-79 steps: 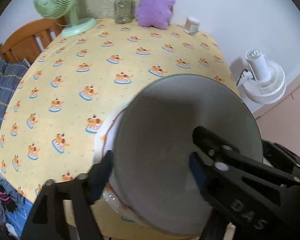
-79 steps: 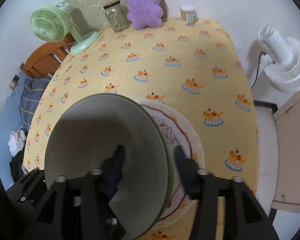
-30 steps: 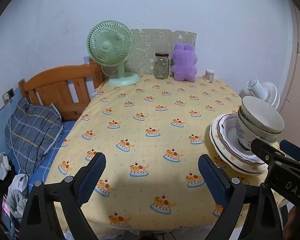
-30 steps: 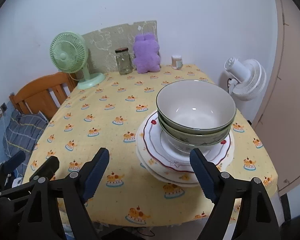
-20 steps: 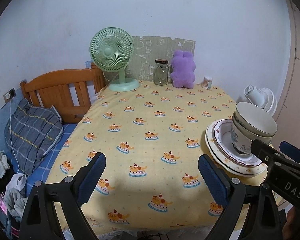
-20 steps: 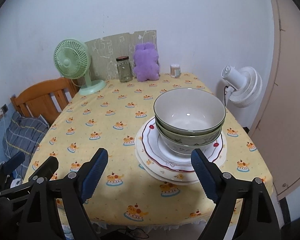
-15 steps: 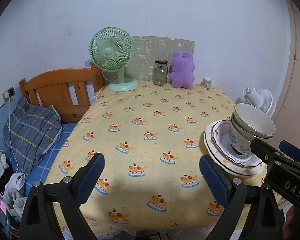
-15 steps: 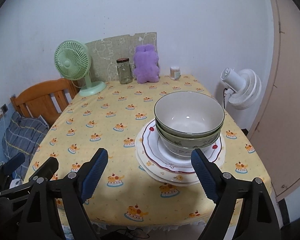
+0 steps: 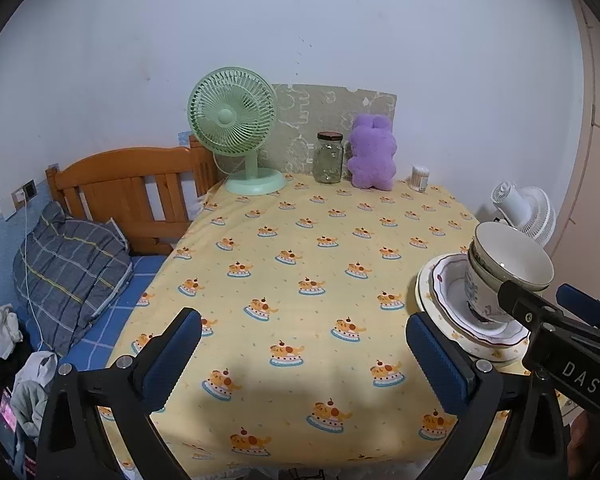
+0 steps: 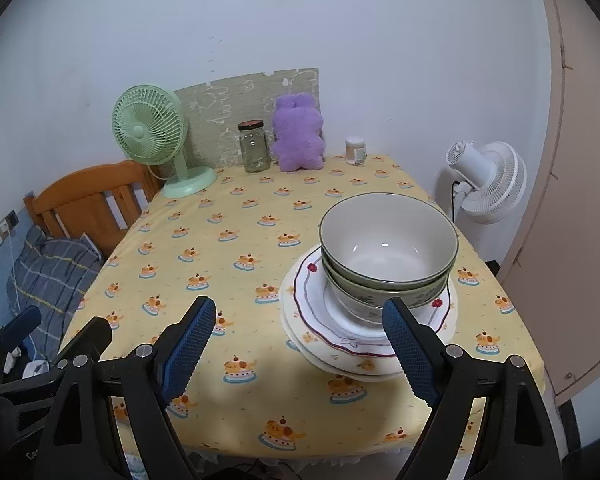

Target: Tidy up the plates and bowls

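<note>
Two nested green-rimmed bowls (image 10: 388,252) stand upright on a stack of plates (image 10: 312,320) near the table's front right corner. The top plate has a red scalloped rim. The stack also shows in the left wrist view (image 9: 436,292), with the bowls (image 9: 508,264) partly hidden behind the right gripper's arm. My left gripper (image 9: 304,352) is open and empty, held back above the table's front edge. My right gripper (image 10: 296,344) is open and empty, just in front of and left of the stack, not touching it.
The table wears a yellow cloth (image 9: 300,248). At its back stand a green fan (image 9: 236,128), a glass jar (image 9: 330,158), a purple plush toy (image 9: 372,152) and a small container (image 9: 420,178). A white fan (image 10: 484,176) stands on the floor right; a bed (image 9: 112,200) lies left.
Both grippers let go of the grey bowl, which now sits nested on the stack, and opened wide. Over the last second both drew slightly farther back from the table.
</note>
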`<state>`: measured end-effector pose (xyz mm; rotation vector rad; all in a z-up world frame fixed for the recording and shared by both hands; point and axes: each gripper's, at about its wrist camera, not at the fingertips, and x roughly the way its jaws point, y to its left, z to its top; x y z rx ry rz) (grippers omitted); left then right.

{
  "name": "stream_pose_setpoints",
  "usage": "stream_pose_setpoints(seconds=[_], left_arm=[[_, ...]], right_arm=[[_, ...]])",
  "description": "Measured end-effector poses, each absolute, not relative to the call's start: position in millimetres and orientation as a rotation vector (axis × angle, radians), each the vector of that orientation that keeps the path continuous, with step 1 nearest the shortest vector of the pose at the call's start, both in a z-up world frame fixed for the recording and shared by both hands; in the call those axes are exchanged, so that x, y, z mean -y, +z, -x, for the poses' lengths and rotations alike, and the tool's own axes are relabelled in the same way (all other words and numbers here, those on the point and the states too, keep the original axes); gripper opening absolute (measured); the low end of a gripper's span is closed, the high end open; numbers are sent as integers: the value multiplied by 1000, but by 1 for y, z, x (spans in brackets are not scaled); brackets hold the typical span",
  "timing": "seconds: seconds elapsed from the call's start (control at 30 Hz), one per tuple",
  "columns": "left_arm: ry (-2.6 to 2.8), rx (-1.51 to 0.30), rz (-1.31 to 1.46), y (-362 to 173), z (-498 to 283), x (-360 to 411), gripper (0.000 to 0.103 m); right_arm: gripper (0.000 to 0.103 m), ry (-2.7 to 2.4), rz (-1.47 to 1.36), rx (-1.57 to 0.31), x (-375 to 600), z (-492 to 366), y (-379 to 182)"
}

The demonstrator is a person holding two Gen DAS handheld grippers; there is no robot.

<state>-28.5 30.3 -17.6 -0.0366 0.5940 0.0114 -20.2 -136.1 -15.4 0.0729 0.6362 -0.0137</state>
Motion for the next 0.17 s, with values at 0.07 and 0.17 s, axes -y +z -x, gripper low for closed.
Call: stream_pose_setpoints(seconds=[0.07,0.17], left_arm=[[14,-594,38,-17,28,-31,103],[17,-592,43,-17,28,-31,103]], right_arm=[[87,-13,-70,-635,136,21,-15],[87,-11,-68,-637,136,21,-15]])
